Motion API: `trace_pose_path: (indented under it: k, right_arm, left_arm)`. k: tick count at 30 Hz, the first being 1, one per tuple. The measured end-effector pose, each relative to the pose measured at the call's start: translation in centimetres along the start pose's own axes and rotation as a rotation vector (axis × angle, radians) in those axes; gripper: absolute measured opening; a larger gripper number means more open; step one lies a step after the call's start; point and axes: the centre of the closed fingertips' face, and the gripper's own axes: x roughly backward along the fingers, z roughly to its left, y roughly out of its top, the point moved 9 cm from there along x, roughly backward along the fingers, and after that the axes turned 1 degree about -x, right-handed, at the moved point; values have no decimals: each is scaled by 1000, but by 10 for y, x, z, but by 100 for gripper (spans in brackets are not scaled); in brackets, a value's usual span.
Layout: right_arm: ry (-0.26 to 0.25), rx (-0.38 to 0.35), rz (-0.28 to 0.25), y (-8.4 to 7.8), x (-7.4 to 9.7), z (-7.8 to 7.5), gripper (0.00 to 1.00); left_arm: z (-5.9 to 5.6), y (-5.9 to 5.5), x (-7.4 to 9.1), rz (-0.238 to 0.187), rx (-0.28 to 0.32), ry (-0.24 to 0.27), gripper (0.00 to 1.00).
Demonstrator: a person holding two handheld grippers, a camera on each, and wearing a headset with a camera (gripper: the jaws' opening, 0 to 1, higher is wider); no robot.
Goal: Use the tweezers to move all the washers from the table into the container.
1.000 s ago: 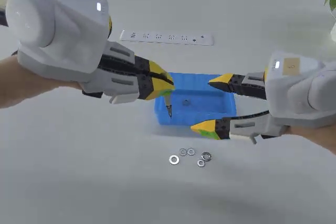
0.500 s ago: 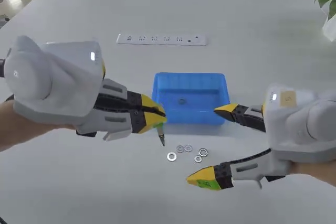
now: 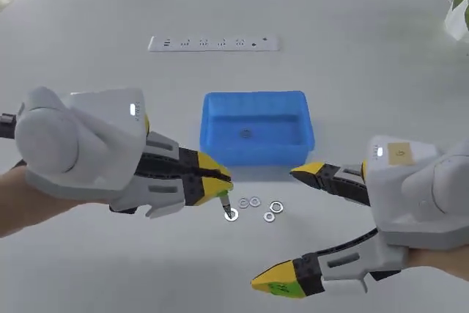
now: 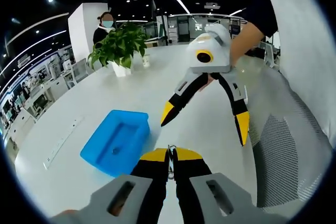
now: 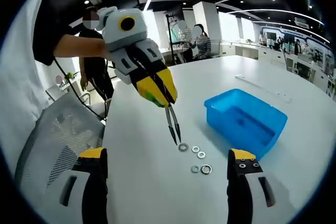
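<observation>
Tweezers [image 3: 226, 204] are pinched in my left claw [image 3: 220, 183], whose jaws are shut tight on their handle end. Their long axis runs straight out past the yellow tips and slants down to the table [image 3: 146, 273]. In the head view the points come down at the leftmost washer [image 3: 231, 215], just below the frame's centre. I cannot tell whether they touch it or have closed on it. The right gripper view shows the same, with the points beside the nearest ring of the group. The other washers [image 3: 255, 201] trail off to the right of that one, close together but apart from each other. Directly above them in the head view, near but not touching, sits the blue container [image 3: 256, 97], with one washer [image 3: 245, 134] lying inside. My right claw [image 3: 284, 226] hangs at the lower right with its jaws spread wide and nothing in them. The left is clearly the nearer hand, so I judge the next move is a short pinch there, then a lift toward the top of the frame.
</observation>
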Motion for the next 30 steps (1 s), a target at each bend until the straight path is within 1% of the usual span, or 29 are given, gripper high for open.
trace_pose_path:
  k: [5, 9, 13, 20, 27, 30]
  right_arm:
    - [6, -3, 13, -4, 0, 0, 94]
    - [15, 17, 37, -7, -1, 4, 93]
    - [23, 10, 35, -7, -1, 6, 93]
    - [21, 3, 37, -7, 0, 6, 92]
    - [20, -3, 44, -8, 0, 8, 91]
    - [20, -6, 36, -7, -3, 8, 89]
  left_arm:
    - [1, 0, -5, -2, -2, -1, 7]
    - [-1, -3, -9, 9, 2, -6, 7]
    - [-3, -4, -10, 17, 0, -10, 7]
    - [-6, -5, -11, 28, -19, -12, 7]
    - [-5, -7, -10, 33, -24, -14, 7]
    - [-6, -6, -10, 36, -31, -15, 7]
